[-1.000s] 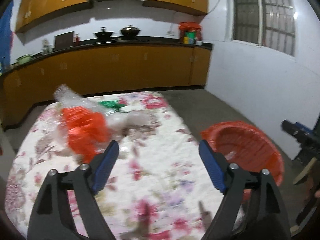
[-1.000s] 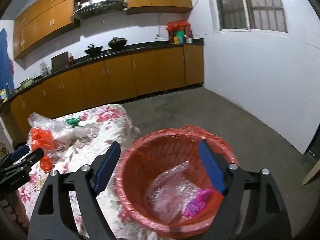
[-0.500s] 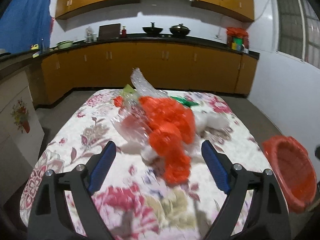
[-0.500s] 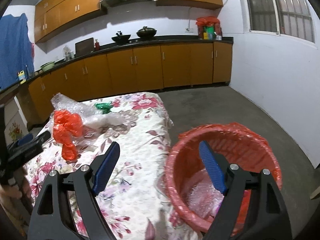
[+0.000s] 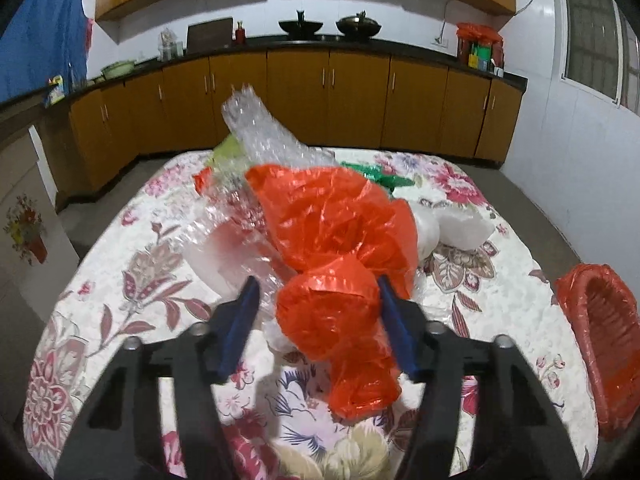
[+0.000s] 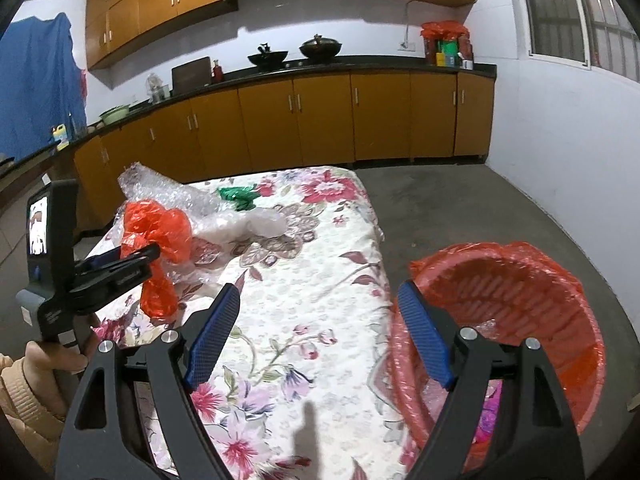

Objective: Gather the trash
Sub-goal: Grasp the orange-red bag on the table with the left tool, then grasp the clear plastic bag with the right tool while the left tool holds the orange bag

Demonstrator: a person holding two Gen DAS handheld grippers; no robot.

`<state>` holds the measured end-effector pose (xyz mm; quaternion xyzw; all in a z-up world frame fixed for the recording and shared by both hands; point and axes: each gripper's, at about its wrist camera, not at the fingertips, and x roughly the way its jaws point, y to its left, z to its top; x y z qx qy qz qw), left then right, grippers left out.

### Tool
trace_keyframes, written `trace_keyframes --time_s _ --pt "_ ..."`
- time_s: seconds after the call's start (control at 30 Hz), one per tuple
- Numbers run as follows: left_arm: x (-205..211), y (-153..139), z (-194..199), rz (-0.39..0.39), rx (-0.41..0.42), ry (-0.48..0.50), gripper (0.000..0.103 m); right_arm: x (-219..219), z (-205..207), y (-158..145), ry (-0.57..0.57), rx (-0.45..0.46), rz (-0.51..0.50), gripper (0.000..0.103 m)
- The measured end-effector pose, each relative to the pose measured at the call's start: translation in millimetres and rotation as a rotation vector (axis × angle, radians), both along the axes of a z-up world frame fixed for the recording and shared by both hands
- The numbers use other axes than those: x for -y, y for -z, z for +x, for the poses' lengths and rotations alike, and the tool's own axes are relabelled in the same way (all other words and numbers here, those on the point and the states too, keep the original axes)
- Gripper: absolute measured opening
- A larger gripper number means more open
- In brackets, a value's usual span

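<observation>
Left tool tilted downward, jaws closing with orange plastic between them; a hand in a beige sleeve grips its handle. Right tool tilted downward, jaws wide apart, nothing between.

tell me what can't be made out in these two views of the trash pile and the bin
- Red bin: the right gripper covers most of its contents in the right wrist view; the left wrist view cuts it at the edge.
- Left gripper: jaws closing around the orange plastic bag; whether the pads press cannot be told.
- Under the bubble wrap: hidden.
</observation>
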<state>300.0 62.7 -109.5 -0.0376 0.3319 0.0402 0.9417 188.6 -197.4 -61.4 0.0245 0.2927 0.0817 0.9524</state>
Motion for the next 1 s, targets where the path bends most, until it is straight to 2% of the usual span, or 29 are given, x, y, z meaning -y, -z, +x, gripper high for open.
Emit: trace_keyframes --time_s 0.03,0.13,0.33,0.53,0.73,0.8,0.9,1.0 --pt "-1 1 0 -0.012 -0.001 0.004 0.045 -2 1 1 -0.005 -0.003 -0.001 0.081" --pt "-4 1 -6 -0.027 0.016 0.012 0.041 -10 7 3 -0.022 -0.009 -0.003 0.081" --pt "-21 -7 -25 -0.043 0.051 0.002 0.041 -32 20 3 -0.064 -0.004 0.003 0.081" --pt "-52 -24 -53 -0.021 0.121 -0.048 0.041 -66 47 5 -0.101 0.002 0.015 0.081" --pt "-81 -34 -67 -0.003 0.161 -0.104 0.041 -100 98 14 -0.075 -0.052 0.044 0.066" --pt "-89 -36 -68 -0.005 0.167 -0.118 0.041 -109 121 20 -0.043 -0.096 0.081 0.062" --pt "-98 -36 -70 -0.016 0.173 -0.135 0.041 -122 146 26 -0.013 -0.128 0.100 0.061" --pt "-104 -36 -68 -0.022 0.175 -0.145 0.041 -139 166 35 0.004 -0.154 0.061 0.061"
